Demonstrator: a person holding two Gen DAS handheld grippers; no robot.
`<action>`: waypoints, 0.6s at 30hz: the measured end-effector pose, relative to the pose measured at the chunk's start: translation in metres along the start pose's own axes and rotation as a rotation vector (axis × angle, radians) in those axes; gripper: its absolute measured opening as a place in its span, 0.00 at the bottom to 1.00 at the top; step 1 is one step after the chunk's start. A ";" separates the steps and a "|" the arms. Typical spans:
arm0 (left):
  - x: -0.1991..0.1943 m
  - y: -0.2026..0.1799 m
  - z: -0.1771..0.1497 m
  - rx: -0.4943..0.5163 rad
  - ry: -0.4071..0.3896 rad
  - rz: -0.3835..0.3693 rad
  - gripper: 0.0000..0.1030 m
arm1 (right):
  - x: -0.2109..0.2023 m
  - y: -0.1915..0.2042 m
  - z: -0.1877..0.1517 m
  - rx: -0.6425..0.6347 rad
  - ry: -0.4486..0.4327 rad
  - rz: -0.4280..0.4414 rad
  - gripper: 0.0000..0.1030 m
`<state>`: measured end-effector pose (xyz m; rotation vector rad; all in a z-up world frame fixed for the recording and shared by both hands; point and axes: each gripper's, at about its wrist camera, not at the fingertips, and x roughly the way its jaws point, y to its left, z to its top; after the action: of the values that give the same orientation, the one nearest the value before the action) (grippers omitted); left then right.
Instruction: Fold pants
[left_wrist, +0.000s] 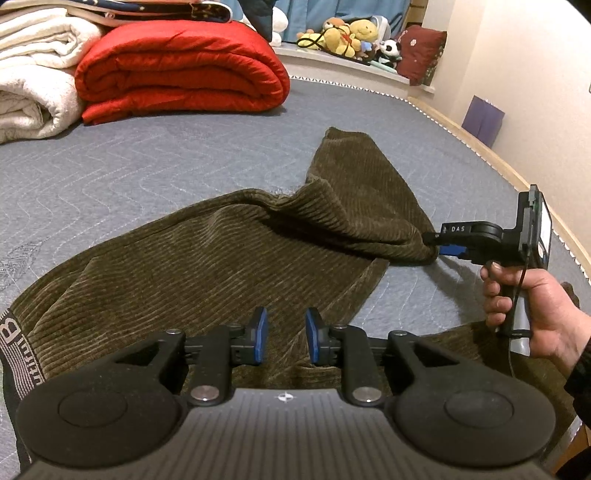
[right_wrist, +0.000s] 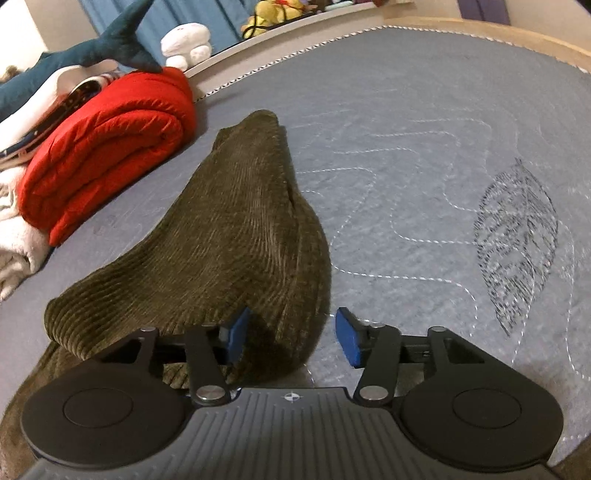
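Note:
Olive corduroy pants (left_wrist: 221, 251) lie spread on the grey quilted mattress (left_wrist: 147, 158), with the lettered waistband (left_wrist: 11, 332) at the near left. My left gripper (left_wrist: 286, 332) hovers low over the fabric, its blue pads a little apart with nothing pinched between them. To the right, a hand (left_wrist: 535, 306) holds my right gripper (left_wrist: 432, 243), shut on the edge of a raised fold of one leg. In the right wrist view the pants (right_wrist: 236, 229) bulge up between the right gripper's (right_wrist: 291, 328) jaws and drape over the left pad; the cloth sits close to the right pad.
A folded red quilt (left_wrist: 181, 70) and white blankets (left_wrist: 33, 74) are stacked at the far left of the bed. Plush toys (left_wrist: 347, 37) line the ledge behind. The wooden bed edge (left_wrist: 480, 147) runs along the right, near a purple box (left_wrist: 484, 120).

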<state>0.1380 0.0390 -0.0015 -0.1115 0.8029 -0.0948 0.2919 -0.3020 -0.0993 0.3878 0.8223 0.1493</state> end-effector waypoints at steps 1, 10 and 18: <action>-0.001 0.000 0.001 -0.001 -0.003 0.000 0.24 | 0.000 0.000 0.001 0.007 0.001 0.006 0.30; -0.007 0.009 0.005 -0.035 -0.025 0.015 0.24 | -0.046 0.038 0.019 -0.121 -0.175 0.080 0.11; -0.017 0.029 0.017 -0.112 -0.067 0.050 0.24 | -0.116 0.103 0.013 -0.382 -0.321 0.290 0.09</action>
<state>0.1399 0.0704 0.0182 -0.1992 0.7431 0.0010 0.2254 -0.2435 0.0284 0.1603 0.4033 0.4931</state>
